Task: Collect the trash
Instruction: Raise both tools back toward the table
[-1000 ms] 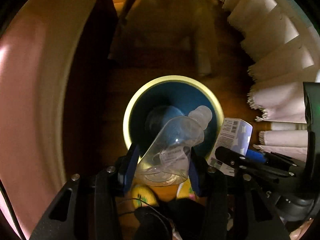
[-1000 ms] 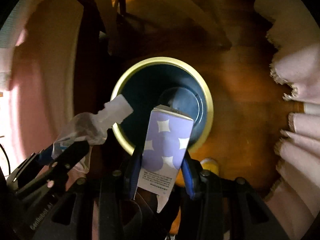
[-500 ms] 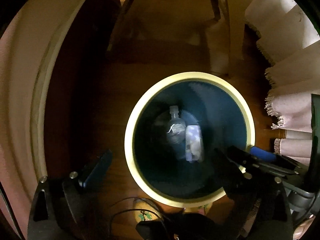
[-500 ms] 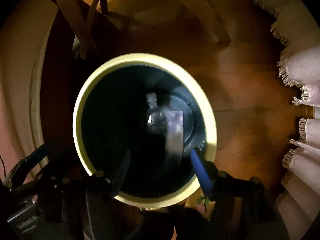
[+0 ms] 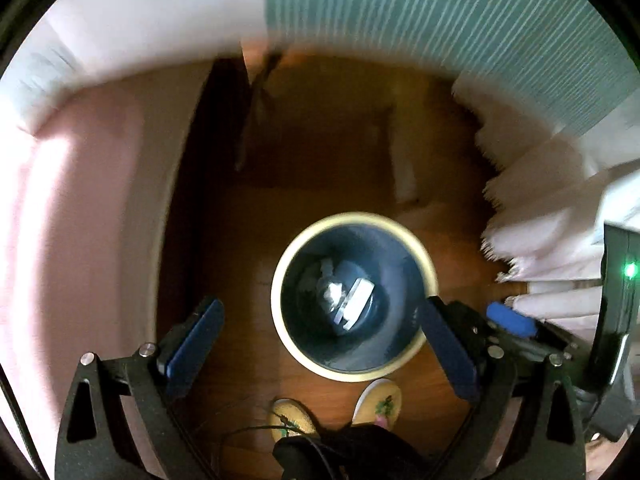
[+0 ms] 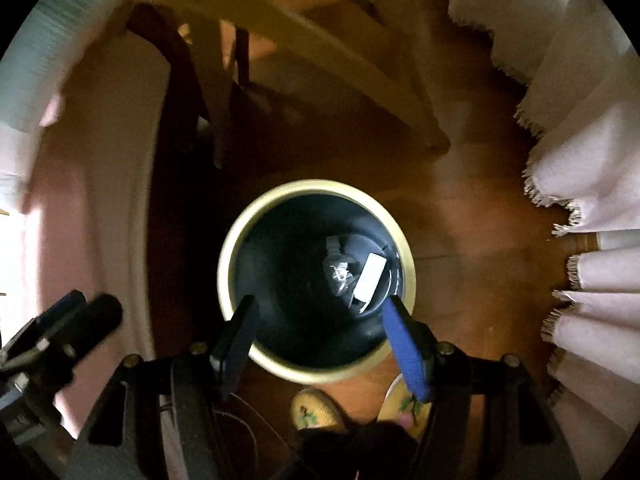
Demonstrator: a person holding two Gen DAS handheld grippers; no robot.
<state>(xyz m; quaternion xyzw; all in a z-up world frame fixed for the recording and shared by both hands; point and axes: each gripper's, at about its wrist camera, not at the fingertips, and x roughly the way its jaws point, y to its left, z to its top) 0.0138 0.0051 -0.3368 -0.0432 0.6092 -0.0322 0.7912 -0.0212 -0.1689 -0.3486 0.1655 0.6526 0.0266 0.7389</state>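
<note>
Two blurred items (image 6: 356, 278) lie inside bin (image 6: 232, 240).

Wooden floor (image 5: 248, 240) bears a round bin (image 5: 424, 252) (cream-rimmed) and two slippers (image 5: 378, 400)

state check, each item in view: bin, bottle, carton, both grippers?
trash bin: upright on the floor, no lid, holding trash
plastic bottle: lying at the bin's bottom
carton: lying at the bottom, beside the bottle
left gripper: open, empty, above the bin
right gripper: open, empty, above the bin
</note>
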